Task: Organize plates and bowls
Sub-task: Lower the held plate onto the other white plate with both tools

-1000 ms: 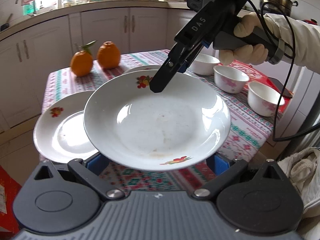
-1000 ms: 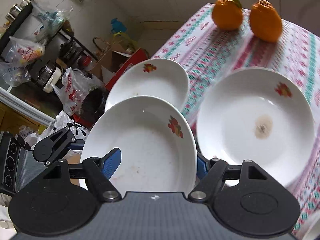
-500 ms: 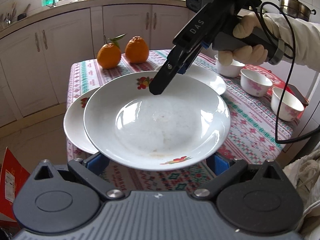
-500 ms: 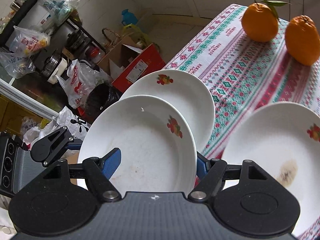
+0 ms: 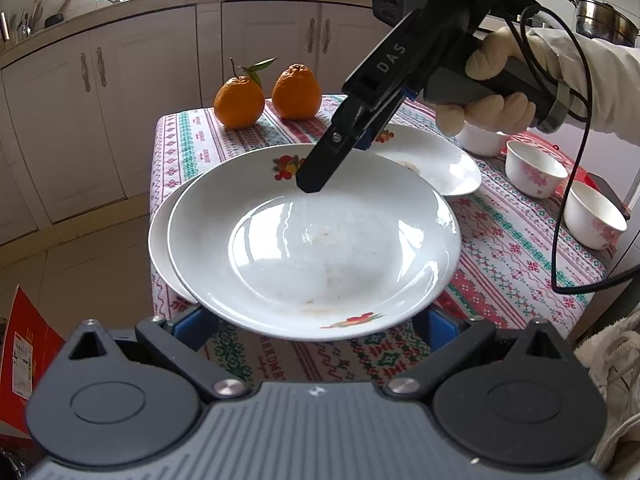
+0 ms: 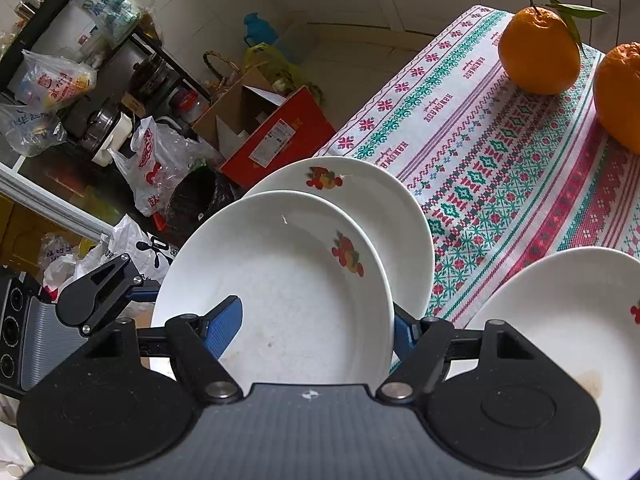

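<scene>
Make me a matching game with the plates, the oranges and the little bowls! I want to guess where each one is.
Things:
1. held plate
2. second plate
3. two oranges
4. small bowls

Places:
A. at the far end of the table, side by side
B. lying at the table's corner, just under the lifted one
C. up in the air, gripped by the left gripper and the right gripper
D. on the right side of the table, past the hand

Pairs: 1-C, 2-B, 3-A, 4-D
</scene>
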A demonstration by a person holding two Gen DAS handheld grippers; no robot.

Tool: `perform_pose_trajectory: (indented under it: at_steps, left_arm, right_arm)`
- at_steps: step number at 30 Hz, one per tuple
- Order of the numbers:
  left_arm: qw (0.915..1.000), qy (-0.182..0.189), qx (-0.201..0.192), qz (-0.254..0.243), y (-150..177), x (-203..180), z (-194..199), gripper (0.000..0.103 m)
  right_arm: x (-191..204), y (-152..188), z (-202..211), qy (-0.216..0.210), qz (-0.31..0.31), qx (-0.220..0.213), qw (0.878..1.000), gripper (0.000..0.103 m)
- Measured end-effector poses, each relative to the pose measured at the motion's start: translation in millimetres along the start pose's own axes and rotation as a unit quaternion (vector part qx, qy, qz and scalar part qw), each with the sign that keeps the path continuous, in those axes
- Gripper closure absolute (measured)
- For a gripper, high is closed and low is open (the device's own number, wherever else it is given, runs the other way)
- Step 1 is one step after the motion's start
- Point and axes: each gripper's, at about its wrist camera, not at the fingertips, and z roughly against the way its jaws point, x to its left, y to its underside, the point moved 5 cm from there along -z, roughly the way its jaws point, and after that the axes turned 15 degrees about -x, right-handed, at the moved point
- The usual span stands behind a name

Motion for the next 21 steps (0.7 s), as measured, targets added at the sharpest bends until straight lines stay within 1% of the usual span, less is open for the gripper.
perform_pose_trajectory:
  at_steps: [11,21]
  left_arm:
    - [0.9999,-0.003,0.001,0.015,-1,12,-6,0.001]
    - [0.9998,-0.01,0.001,0.017,1,20,-8,0.001]
  right_arm:
    - [-5,-9,-13,0.002,0.001,0.004,1.0,0.023]
    - [-9,-12,-24,0.006,0.0,0.011,1.0,0.023]
